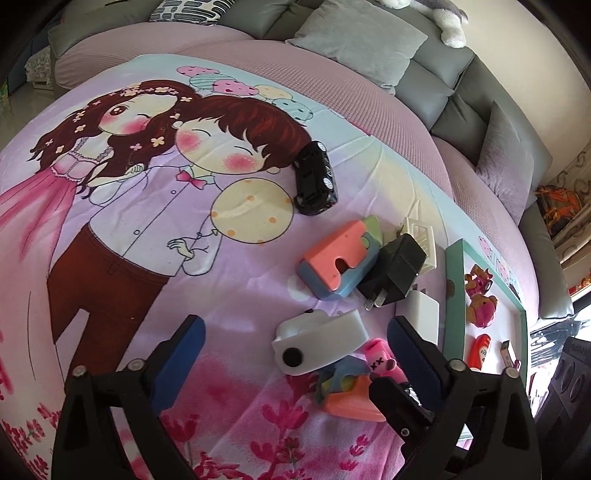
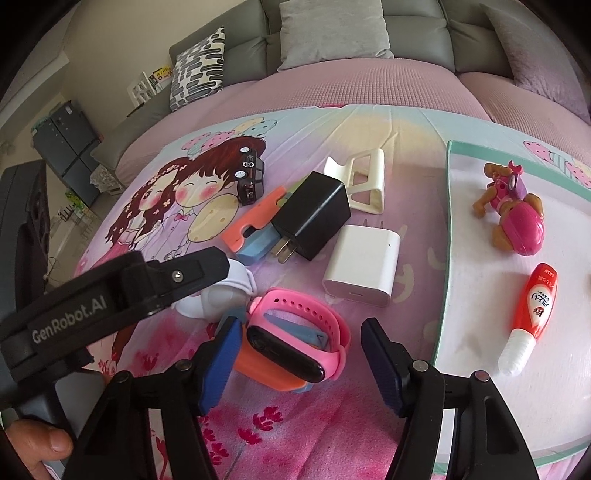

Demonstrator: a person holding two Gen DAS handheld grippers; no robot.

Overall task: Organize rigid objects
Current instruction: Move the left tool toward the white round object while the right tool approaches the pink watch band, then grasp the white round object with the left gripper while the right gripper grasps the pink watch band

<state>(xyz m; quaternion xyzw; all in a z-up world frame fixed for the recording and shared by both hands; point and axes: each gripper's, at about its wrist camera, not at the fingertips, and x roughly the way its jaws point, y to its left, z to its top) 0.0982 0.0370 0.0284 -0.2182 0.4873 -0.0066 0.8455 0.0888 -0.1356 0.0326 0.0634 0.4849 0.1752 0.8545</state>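
Note:
Rigid objects lie piled on a cartoon blanket. My right gripper (image 2: 301,341) is open around a pink smartwatch (image 2: 295,341), which rests on an orange-and-blue block (image 2: 258,367). My left gripper (image 1: 295,334) is open over a white gadget with a black button (image 1: 317,341). Behind lie a black charger (image 2: 314,214), a white charger (image 2: 364,269), a cream stand (image 2: 364,182), another orange-and-blue block (image 1: 338,254) and a black toy car (image 1: 316,179). The left gripper's body also shows in the right wrist view (image 2: 177,278).
A green-rimmed white tray (image 2: 448,221) at the right holds a pink puppy toy (image 2: 513,214) and a red-and-white tube (image 2: 532,314). A grey sofa with cushions (image 2: 332,33) runs behind the blanket. A dark cabinet (image 2: 70,147) stands at far left.

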